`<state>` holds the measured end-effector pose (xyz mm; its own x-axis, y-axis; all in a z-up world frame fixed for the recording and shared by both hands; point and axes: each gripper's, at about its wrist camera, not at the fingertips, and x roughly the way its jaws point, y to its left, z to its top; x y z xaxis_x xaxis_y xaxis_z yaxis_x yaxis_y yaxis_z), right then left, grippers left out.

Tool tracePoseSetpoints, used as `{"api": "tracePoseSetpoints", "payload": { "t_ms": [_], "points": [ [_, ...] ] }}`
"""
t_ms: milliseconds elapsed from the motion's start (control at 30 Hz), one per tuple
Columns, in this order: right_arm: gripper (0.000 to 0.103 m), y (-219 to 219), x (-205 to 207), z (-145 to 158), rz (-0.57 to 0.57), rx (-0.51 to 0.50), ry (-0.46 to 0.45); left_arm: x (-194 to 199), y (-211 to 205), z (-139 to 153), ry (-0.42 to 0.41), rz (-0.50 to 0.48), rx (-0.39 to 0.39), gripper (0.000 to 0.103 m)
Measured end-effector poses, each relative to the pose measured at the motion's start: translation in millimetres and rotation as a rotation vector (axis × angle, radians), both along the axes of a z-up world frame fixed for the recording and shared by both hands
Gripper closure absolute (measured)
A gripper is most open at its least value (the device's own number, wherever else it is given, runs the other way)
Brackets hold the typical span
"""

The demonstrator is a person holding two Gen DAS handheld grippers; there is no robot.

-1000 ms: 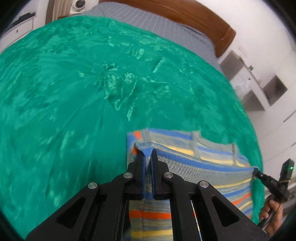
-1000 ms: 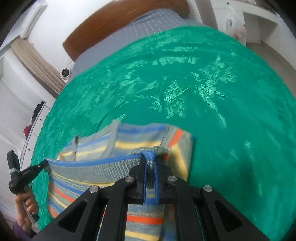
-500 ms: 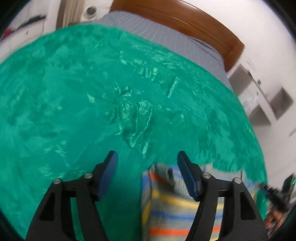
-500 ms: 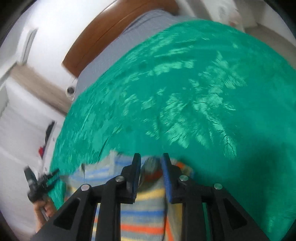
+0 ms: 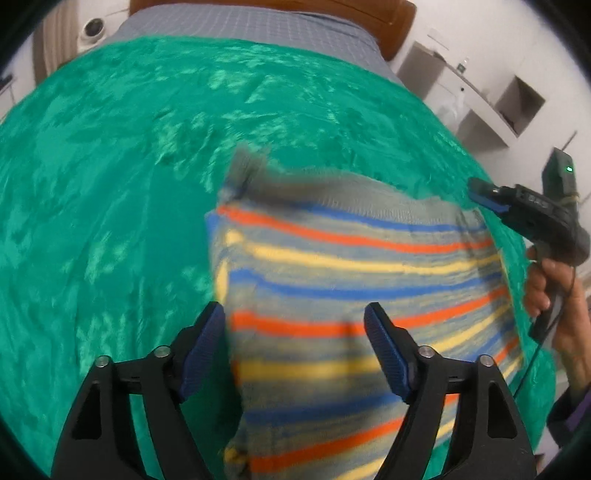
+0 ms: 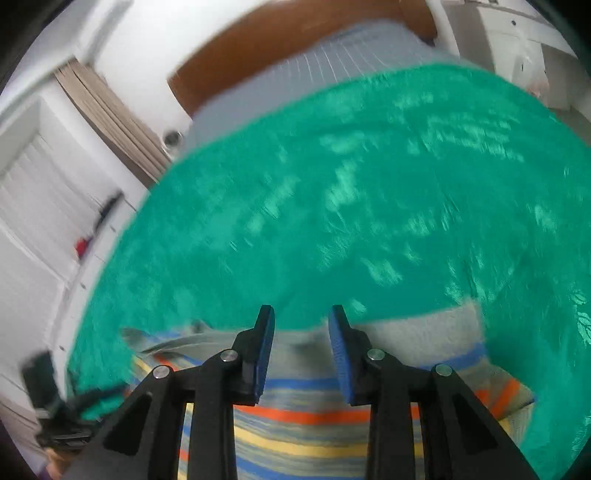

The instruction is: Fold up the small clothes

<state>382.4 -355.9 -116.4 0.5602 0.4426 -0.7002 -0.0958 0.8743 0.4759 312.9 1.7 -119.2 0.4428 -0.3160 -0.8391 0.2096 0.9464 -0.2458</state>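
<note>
In the left wrist view, the left hand-held gripper [image 5: 293,332] is hanging over the near left part of a striped garment [image 5: 351,280]. Its jaws have just been opening and are standing wide apart; the cloth is lying below and between them, and the blue pads [image 5: 386,350] are not pressing on it. The garment, banded in grey, blue, orange and yellow, is lying on a green blanket [image 5: 129,184] that is covering a bed. Its far left corner is blurred and looks slightly lifted. At the right edge, a hand [image 5: 554,295] is gripping the handle of the right hand-held gripper [image 5: 480,192], whose tip is sitting just off the garment's far right corner. Beyond the blanket, a grey sheet [image 5: 258,26] and a brown headboard [image 5: 399,22] are showing, with white shelves [image 5: 517,103] to the right.

In the right wrist view, the right hand-held gripper [image 6: 301,332] is pointing across the garment's [image 6: 295,417] far edge. Its jaws have just been opening and are standing moderately apart, with no cloth pinched between them; the garment is lying underneath, at the near edge of the blanket [image 6: 369,203]. The picture is blurred. At the lower left, the left hand-held gripper [image 6: 66,413] is showing as a dark smear, too unclear to read there. Far off, the headboard [image 6: 295,48], a curtain [image 6: 110,122] and a white cabinet [image 6: 44,221] are lining the wall.
</note>
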Motion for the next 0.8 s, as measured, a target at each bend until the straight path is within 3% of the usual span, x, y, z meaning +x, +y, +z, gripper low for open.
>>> {"api": "tracePoseSetpoints", "payload": {
  "t_ms": [100,200,300,400,500,633,800],
  "points": [
    [0.069,20,-41,3,0.154,-0.096,0.027,-27,2,-13,-0.003,-0.043,0.065,0.020],
    [0.061,29,-104,-13,0.279,-0.198,0.080,-57,1,-32,-0.020,-0.059,0.205,0.026],
    [0.060,17,-155,-42,0.303,-0.314,0.165,-83,9,-31,-0.039,-0.018,0.245,0.030],
    [0.060,-8,-200,-40,0.245,-0.364,0.159,-99,17,-28,-0.041,0.014,0.272,0.031],
    [0.058,-28,-235,-16,0.150,-0.329,0.098,-124,23,-13,-0.064,0.051,0.246,0.031],
    [0.028,-37,-292,-2,0.051,-0.331,-0.053,-159,20,-3,-0.125,0.073,0.230,0.014],
    [0.023,-44,-339,-9,-0.057,-0.343,-0.133,-189,24,-18,-0.167,0.128,0.233,0.010]
  ]
}}
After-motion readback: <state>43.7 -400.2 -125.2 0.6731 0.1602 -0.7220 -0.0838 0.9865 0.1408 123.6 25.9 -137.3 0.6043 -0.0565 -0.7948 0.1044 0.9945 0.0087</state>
